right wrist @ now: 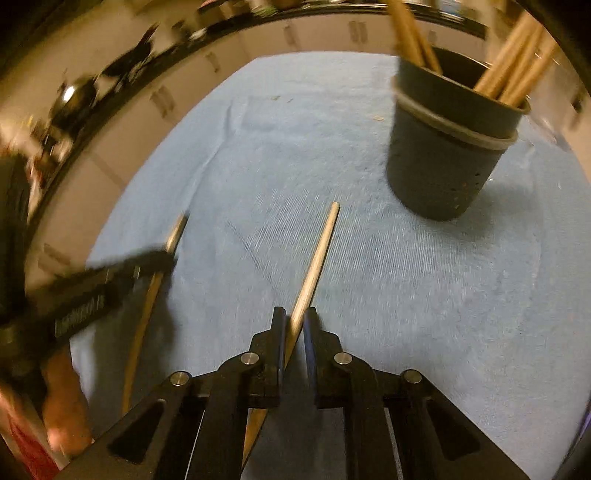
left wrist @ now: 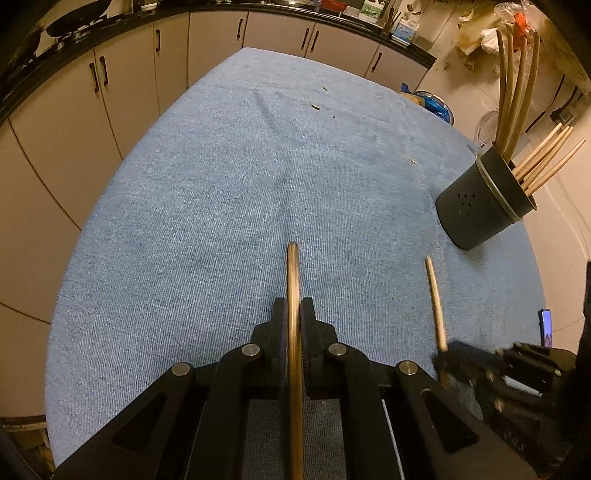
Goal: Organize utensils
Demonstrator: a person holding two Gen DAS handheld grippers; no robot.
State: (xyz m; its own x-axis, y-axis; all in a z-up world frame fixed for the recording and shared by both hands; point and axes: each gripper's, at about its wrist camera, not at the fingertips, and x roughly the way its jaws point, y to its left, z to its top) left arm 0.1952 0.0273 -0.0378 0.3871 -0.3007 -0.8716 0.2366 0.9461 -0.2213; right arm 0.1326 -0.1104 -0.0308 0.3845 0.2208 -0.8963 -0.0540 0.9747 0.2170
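Both pinching: left gripper (left wrist: 293, 306) clamps chopstick (left wrist: 293, 280); right gripper (right wrist: 294, 317) clamps second chopstick (right wrist: 317, 254).

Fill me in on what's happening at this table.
A person is sorting chopsticks with two handheld grippers. The left gripper is shut on one chopstick, and the right gripper is shut on another chopstick. The dark holder on the blue cloth already has several chopsticks in it.

Beige cabinets (left wrist: 122, 85) under a dark countertop (left wrist: 258, 9); pale tiled floor (left wrist: 461, 85), dim warm light
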